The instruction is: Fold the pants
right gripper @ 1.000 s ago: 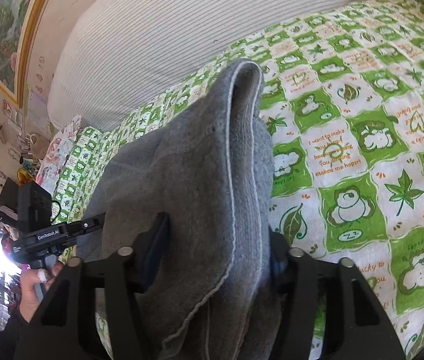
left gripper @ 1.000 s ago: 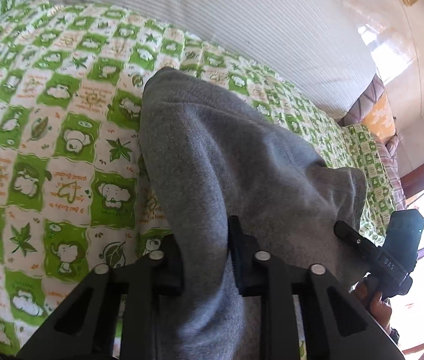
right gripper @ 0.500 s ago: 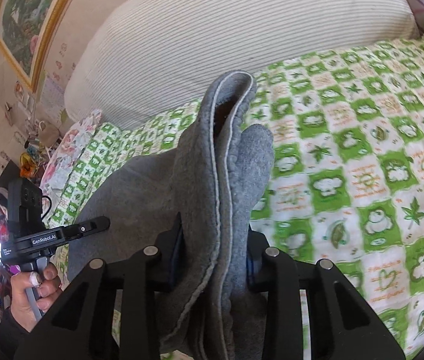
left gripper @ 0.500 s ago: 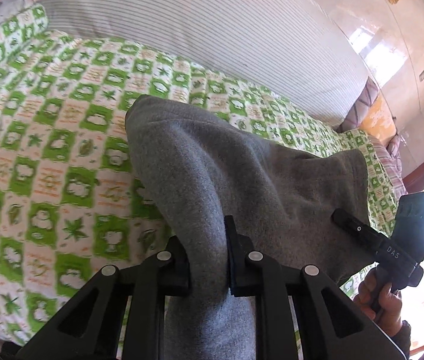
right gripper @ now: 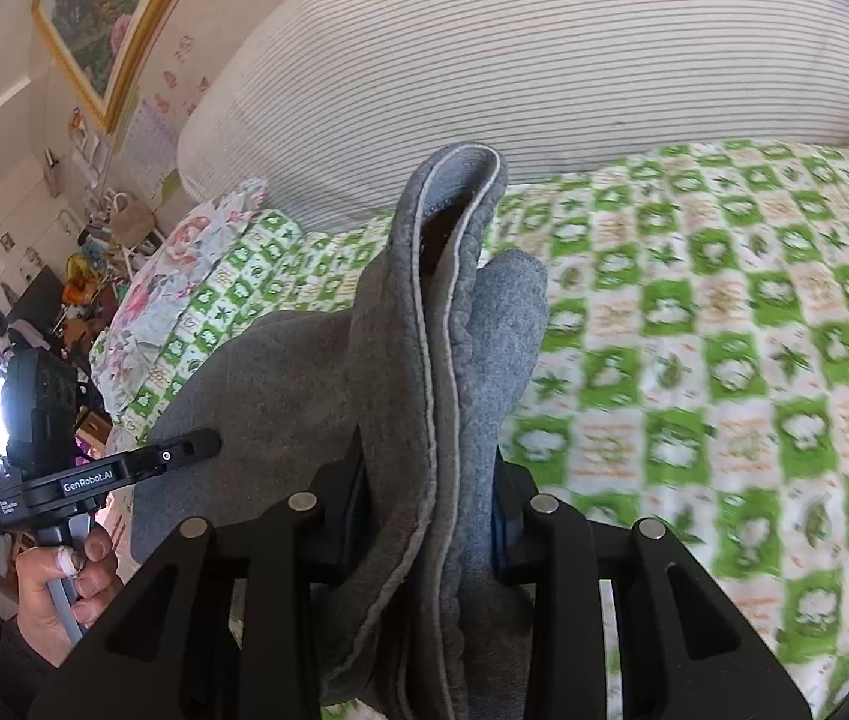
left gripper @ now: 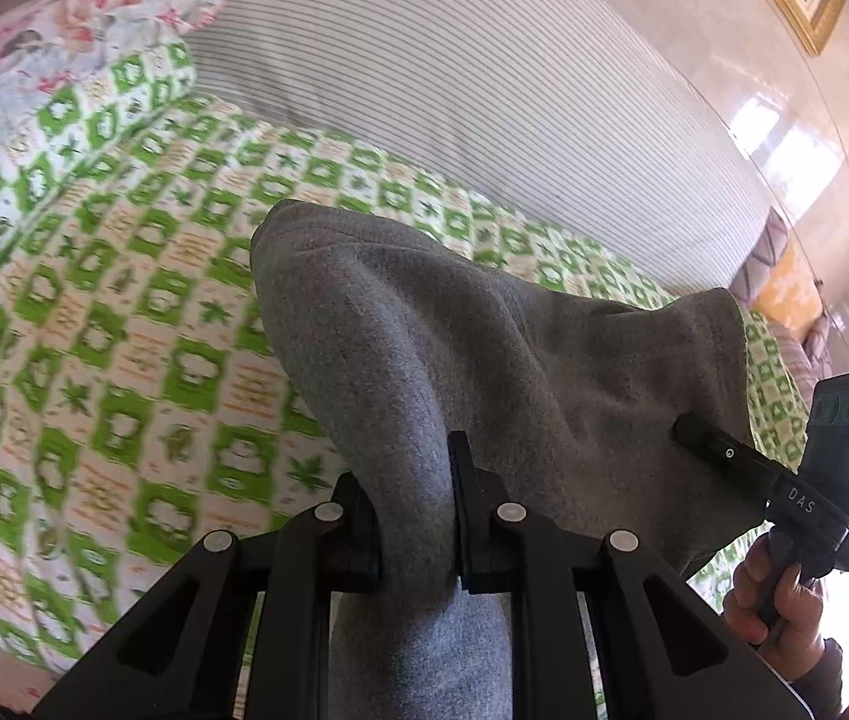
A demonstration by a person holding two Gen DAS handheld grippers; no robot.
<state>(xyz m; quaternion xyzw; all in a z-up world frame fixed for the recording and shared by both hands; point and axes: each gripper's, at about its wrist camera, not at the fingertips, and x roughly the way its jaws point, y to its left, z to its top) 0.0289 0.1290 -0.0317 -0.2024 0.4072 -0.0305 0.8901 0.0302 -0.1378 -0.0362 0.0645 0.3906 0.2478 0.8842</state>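
Left wrist view: the left hand-held gripper (left gripper: 415, 516), black with two flat fingers, is clenched on a thick fold of soft grey fleece pants (left gripper: 484, 348). The cloth bunches between the fingers and rises ahead of them like a tent above the bed's green-and-white checked cartoon-print sheet (left gripper: 124, 360). The pants are lifted off that sheet, presumably so one half can be carried over the other. To the right of the pants, the right hand-held gripper (left gripper: 685, 429) presses its tip into the far edge of the same cloth; a person's hand (left gripper: 778, 600) wraps its handle. Beyond the pants, farther up the sheet, lies a long white pillow with fine grey stripes (left gripper: 484, 90), and a floral pillow (left gripper: 64, 18) sits at the upper left.

Right wrist view: the right hand-held gripper (right gripper: 427, 516) grasps several stacked layers of the grey fleece pants (right gripper: 442, 372), whose pale stitched edge runs up the middle and curls open at the top. The layers stand upright from the fingers, above the checked sheet (right gripper: 724, 330). To the left of the pants, the left hand-held gripper (right gripper: 208, 438), labelled GenRobot.AI, meets the cloth's other end, held by a hand (right gripper: 58, 576) with a bandaged finger. Two grips on opposite ends likely keep the cloth taut and level, so the fold should land straight. The striped pillow (right gripper: 544, 60) lies behind the pants, and a framed picture (right gripper: 100, 6) hangs on the wall at the upper left.
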